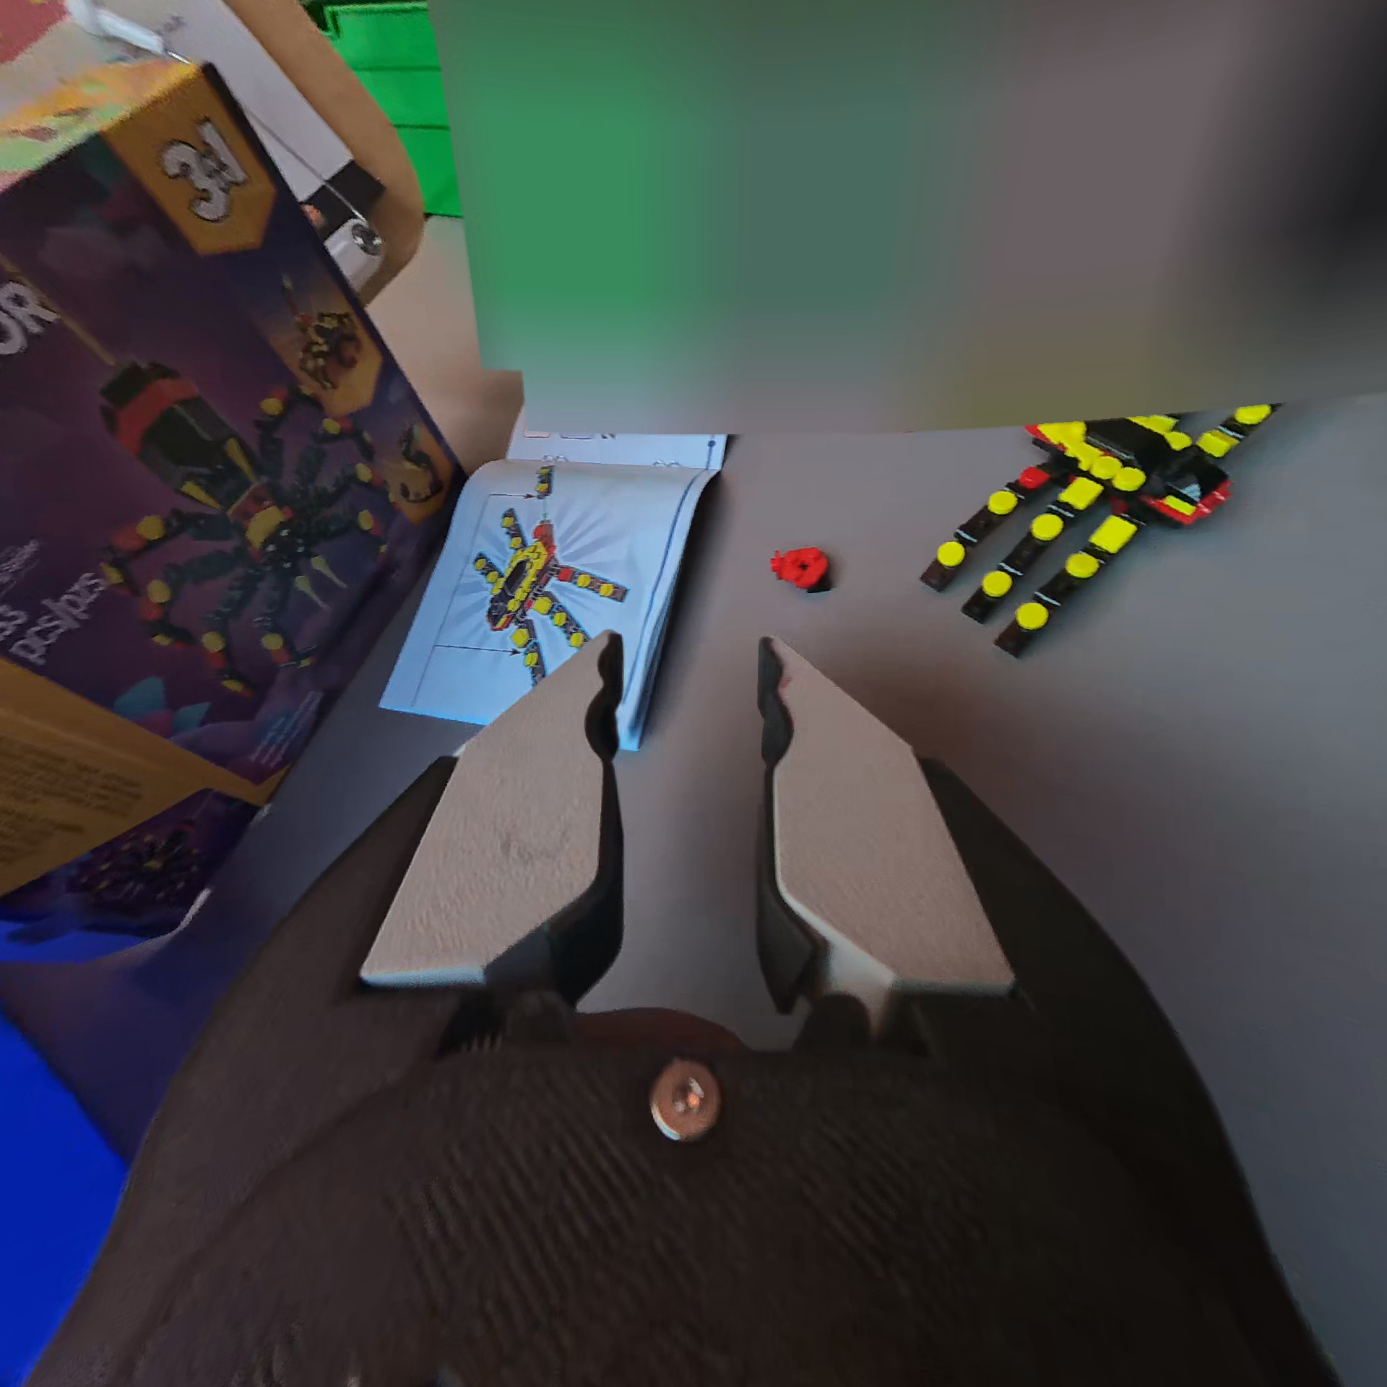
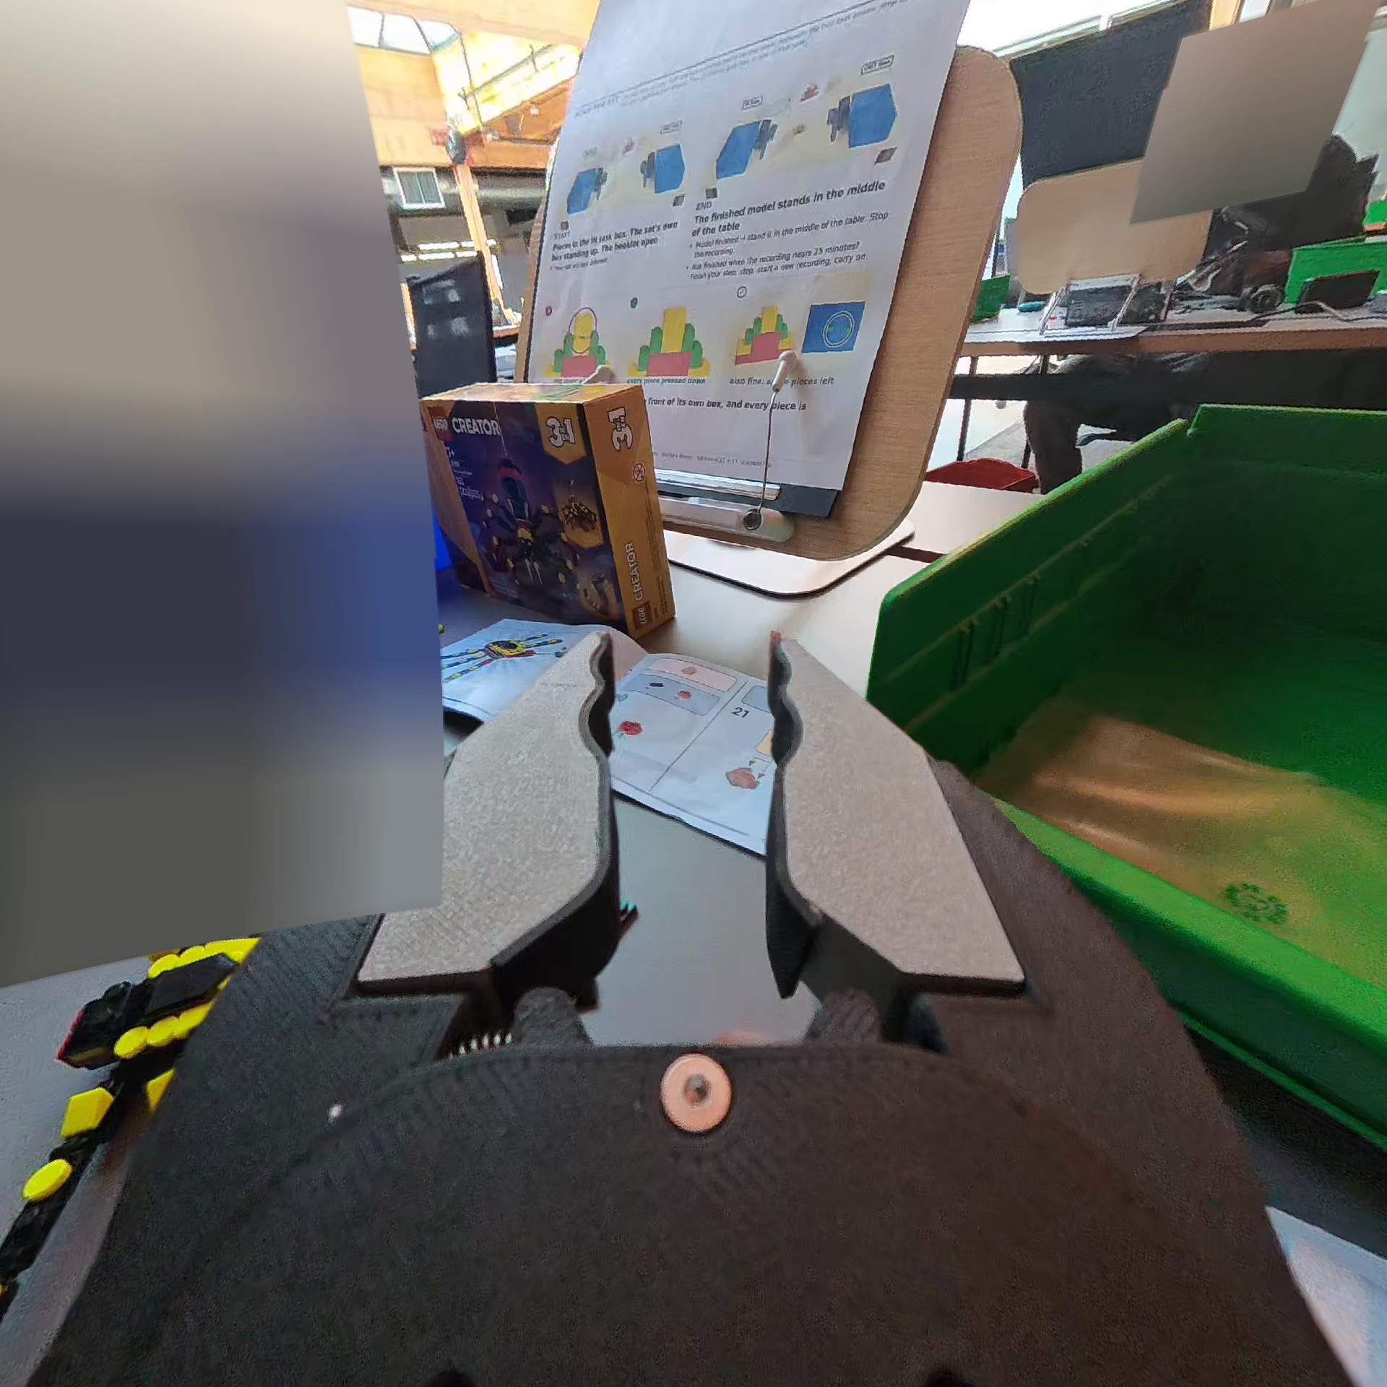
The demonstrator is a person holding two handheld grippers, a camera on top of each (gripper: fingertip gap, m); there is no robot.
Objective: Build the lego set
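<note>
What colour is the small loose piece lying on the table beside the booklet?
Red, with a bit of black beneath: the small loose piece shows best in the left wrist view.

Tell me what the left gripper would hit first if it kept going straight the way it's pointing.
Probably bare table. The open left gripper aims between the open booklet and the small red piece. It would likely miss both, though depth is hard to judge.

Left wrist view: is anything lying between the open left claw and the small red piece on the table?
Nothing visible does. The left claw is open and empty, and only bare grey table lies between it and the small red piece. The open booklet sits off to the left, the spider model to the right.
</note>
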